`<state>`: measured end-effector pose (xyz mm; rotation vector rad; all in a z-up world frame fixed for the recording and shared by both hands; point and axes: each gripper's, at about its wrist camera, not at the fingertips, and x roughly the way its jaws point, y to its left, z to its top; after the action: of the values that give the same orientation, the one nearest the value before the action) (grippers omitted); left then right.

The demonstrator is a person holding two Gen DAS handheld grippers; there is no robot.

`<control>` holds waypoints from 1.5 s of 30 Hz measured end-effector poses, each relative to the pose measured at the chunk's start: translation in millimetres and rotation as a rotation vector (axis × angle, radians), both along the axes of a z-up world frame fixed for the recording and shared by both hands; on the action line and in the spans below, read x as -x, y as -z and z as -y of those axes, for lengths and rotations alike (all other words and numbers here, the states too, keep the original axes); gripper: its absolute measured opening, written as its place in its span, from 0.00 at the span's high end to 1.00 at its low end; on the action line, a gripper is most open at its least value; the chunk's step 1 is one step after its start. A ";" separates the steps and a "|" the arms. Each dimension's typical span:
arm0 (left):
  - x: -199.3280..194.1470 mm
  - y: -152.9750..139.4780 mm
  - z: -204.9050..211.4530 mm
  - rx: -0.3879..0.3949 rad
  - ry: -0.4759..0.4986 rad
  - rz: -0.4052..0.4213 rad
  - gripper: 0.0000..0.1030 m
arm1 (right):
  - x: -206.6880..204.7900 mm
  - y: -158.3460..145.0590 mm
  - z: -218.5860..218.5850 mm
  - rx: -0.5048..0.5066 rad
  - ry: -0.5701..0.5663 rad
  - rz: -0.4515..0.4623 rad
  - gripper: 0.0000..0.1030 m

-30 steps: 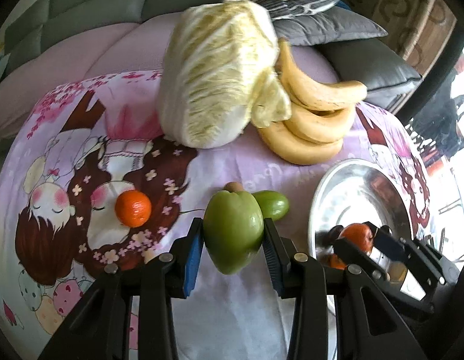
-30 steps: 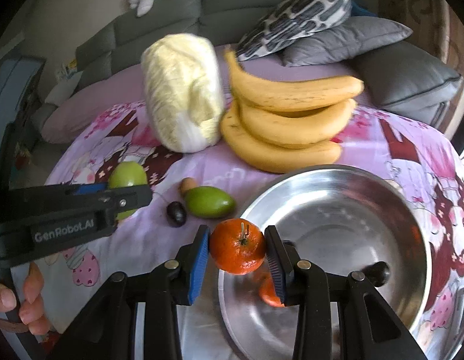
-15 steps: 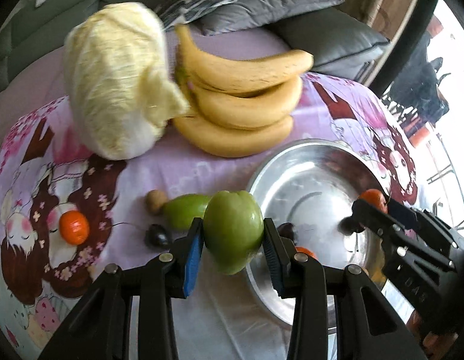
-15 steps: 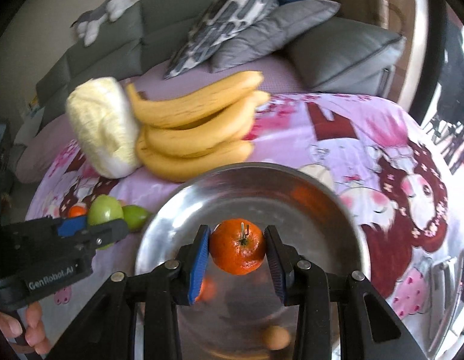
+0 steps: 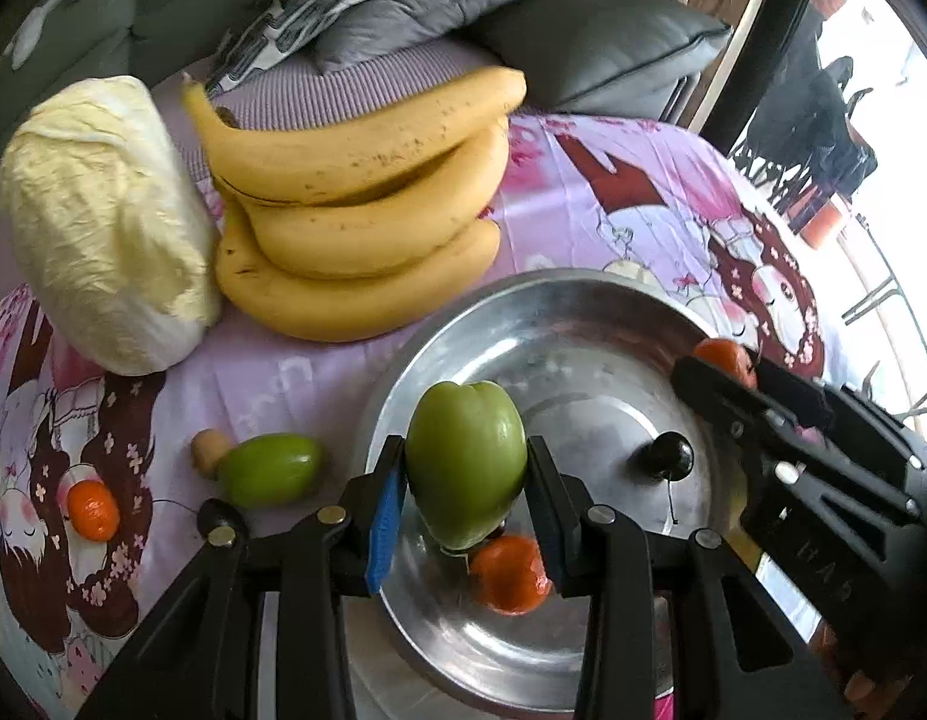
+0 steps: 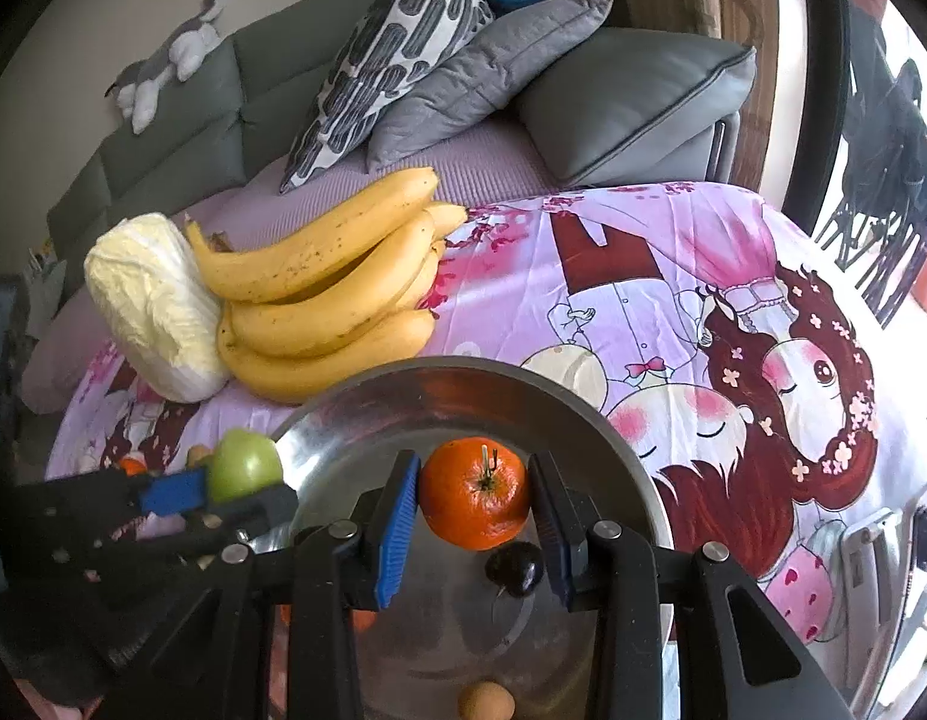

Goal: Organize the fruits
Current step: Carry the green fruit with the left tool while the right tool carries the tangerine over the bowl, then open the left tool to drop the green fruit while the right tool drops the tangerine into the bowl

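Two hand-held tools hang over a round, shiny steel bowl (image 5: 559, 312) on a table draped in a pink-and-lilac cartoon-print cloth (image 6: 673, 276), each carrying fruit apparently bound for the bowl. The left tool (image 5: 463, 480) pinches a smooth green apple-like fruit (image 5: 466, 456) between its blue-padded fingers (image 5: 384, 516), held just inside the bowl's near-left rim, seemingly so that it drops inside rather than on the cloth. The right tool (image 6: 472, 504) is pressed onto a stemmed orange mandarin (image 6: 474, 492), stem toward the camera, above the bowl's middle.

Already in the bowl lie a second orange mandarin (image 5: 508, 573) below the green fruit, a dark cherry with its stalk (image 5: 667, 456) and, in the right wrist view, a small tan round fruit (image 6: 486, 702) near the bottom edge.

Still on the cloth to the left of the bowl, and so judged to be waiting their turn, are an oval green fruit (image 5: 268, 468), a small tan fruit (image 5: 204, 447) touching it, a small dark fruit (image 5: 214, 516) half hidden by the tool, and a small orange tangerine (image 5: 92, 509) farther left.

Beyond the bowl rests a bunch of yellow bananas (image 5: 355, 210), pressed against a pale Chinese cabbage (image 5: 103, 222). Behind the table stands a grey sofa (image 6: 181, 120) with grey cushions (image 6: 631, 96), one patterned cushion (image 6: 391, 60) and a plush toy cat (image 6: 169, 60) on its back.
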<state>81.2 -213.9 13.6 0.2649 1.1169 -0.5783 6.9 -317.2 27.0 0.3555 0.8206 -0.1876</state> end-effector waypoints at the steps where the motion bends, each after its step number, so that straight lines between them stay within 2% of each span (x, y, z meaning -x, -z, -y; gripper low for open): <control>1: -1.5 2.1 2.5 -0.006 0.000 -0.003 0.61 | -1.3 1.3 2.1 -0.001 0.006 -0.001 0.62; 7: -9.8 10.2 13.5 -0.036 0.001 0.007 0.61 | -11.1 16.1 12.8 -0.020 0.047 -0.031 0.62; 15: -12.9 18.8 22.9 -0.055 0.014 0.005 0.61 | -18.8 24.1 18.3 -0.049 0.056 -0.021 0.62; 23: -8.0 29.8 25.5 -0.067 0.019 -0.017 0.61 | -22.0 28.9 16.5 -0.026 0.068 -0.026 0.62; 45: -3.2 41.3 33.9 -0.087 0.023 -0.043 0.61 | -27.2 40.4 7.2 0.040 0.044 -0.120 0.61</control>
<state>84.5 -247.8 -27.7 0.3428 1.1835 -0.5584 34.1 -324.4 -13.4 0.3276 0.9261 -0.2679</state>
